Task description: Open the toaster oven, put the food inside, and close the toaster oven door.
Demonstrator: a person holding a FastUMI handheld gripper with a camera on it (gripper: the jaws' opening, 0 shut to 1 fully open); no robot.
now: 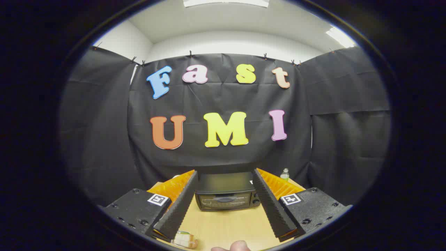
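Light wooden surface, booth interior. Nearest: part of a hand; clear-wrapped food item, beside the left finger's base. Gripper: jaws wide, black ridged fingers holding nothing. Ahead, between the fingertips: black toaster oven, door closed. Beyond, right: small clear bottle.

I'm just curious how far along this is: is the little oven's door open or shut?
Shut. The oven door stands flat against its front, handle up. The open gripper frames it, touching nothing; the food lies on the table.
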